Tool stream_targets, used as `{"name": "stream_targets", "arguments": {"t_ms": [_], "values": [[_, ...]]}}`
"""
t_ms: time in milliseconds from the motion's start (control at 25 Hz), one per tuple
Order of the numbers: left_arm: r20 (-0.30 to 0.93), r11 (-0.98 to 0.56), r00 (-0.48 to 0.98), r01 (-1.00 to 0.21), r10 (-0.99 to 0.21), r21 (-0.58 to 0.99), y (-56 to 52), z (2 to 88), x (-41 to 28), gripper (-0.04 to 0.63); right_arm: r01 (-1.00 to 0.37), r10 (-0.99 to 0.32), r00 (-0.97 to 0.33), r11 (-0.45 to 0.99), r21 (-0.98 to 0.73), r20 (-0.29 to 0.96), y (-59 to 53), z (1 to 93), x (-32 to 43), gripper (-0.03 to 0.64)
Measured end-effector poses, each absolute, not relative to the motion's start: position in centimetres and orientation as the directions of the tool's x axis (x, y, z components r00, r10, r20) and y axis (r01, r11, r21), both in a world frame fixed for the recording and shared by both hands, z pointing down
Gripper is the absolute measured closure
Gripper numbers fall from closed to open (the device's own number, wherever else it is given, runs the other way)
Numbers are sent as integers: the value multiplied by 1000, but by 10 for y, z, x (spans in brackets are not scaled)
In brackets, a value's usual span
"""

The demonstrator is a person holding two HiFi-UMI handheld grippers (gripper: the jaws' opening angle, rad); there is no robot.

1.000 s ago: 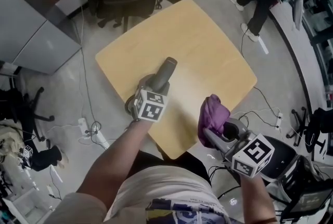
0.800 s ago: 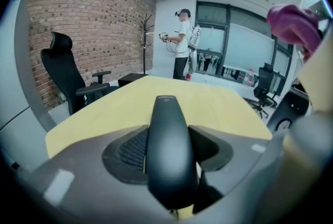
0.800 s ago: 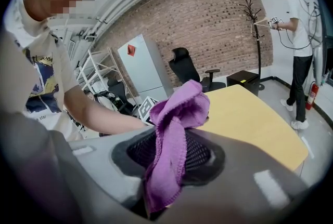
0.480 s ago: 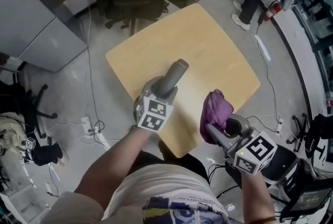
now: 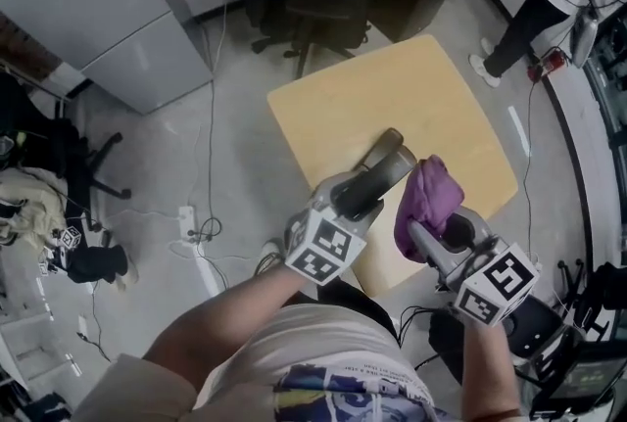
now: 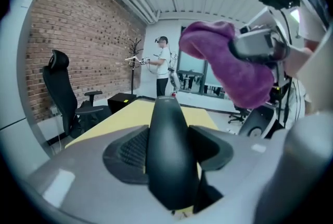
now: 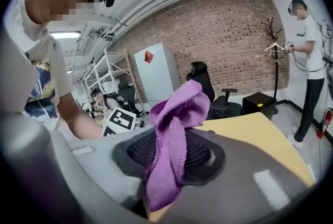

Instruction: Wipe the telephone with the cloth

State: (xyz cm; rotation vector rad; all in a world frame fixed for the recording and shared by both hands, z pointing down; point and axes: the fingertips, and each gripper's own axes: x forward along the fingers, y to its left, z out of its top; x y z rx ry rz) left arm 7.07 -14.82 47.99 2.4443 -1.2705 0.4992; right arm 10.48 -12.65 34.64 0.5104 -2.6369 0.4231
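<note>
Dark telephone handset (image 5: pixel 380 171) beside bunched purple cloth (image 5: pixel 428 198), each between jaws

A pale T-shirt (image 5: pixel 328 356) with a blue-and-yellow print is worn. The grey left gripper (image 5: pixel 364 187) and right gripper (image 5: pixel 433 236) are each topped by a black-and-white marker cube (image 5: pixel 323 252).

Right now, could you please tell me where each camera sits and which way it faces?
Head view: on the person's head, steeply down onto the light wooden table; both forearms, left gripper and right gripper show.
Left gripper view: on that gripper, along jaws shut on the dark grey telephone handset, towards the brick wall.
Right gripper view: along jaws shut on the purple cloth; the person's left arm shows.
Shared: all three show cloth and table.
</note>
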Motion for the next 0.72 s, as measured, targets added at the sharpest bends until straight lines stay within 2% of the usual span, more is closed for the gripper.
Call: {"name": "stream_targets", "arguments": {"t_ms": [720], "values": [[427, -605, 595, -785, -681, 130, -92, 460, 37, 346, -301, -219, -901, 937, -178, 375, -99, 325, -9, 499]]}}
